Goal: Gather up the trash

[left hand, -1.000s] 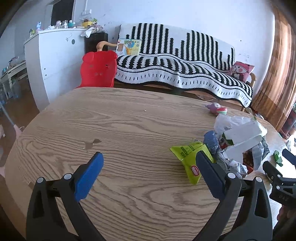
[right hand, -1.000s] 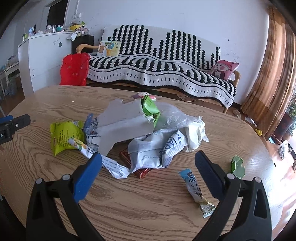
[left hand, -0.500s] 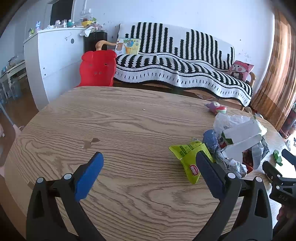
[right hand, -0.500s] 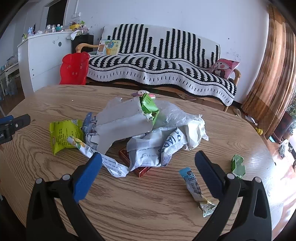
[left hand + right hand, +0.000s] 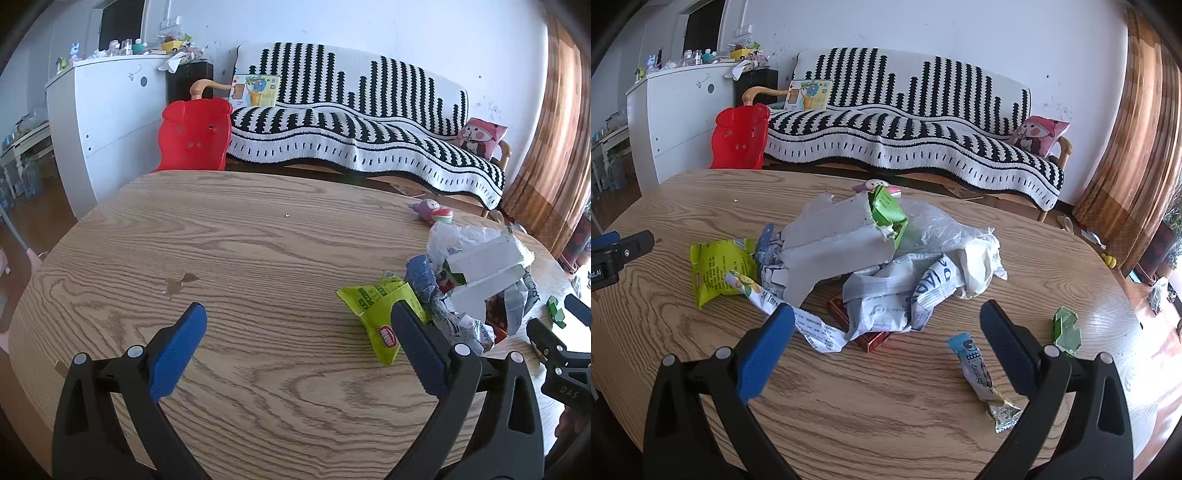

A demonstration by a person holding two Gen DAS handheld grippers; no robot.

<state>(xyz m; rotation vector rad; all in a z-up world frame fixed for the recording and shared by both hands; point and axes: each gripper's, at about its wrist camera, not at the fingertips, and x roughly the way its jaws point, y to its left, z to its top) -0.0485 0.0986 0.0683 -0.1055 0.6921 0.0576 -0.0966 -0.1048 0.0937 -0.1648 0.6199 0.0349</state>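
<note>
A heap of trash lies on the round wooden table (image 5: pixel 886 424): a torn white carton (image 5: pixel 831 247) with a green inside, crumpled white wrappers (image 5: pixel 905 291), a clear plastic bag (image 5: pixel 934 229), a red box (image 5: pixel 871 338) and a yellow-green snack bag (image 5: pixel 718 267). A blue-and-white stick wrapper (image 5: pixel 979 369) and a green scrap (image 5: pixel 1067 330) lie apart at the right. My right gripper (image 5: pixel 886 325) is open and empty just in front of the heap. My left gripper (image 5: pixel 295 328) is open and empty left of the heap, near the snack bag (image 5: pixel 380 310).
A small pink toy (image 5: pixel 430 214) sits at the table's far edge. Behind the table stand a red child's chair (image 5: pixel 194 136), a striped sofa (image 5: pixel 369 147) and a white cabinet (image 5: pixel 107 122). The right gripper's tip shows in the left wrist view (image 5: pixel 554 343).
Both grippers have drifted slightly; the scene sits a little lower in both views. Nothing was grasped or moved.
</note>
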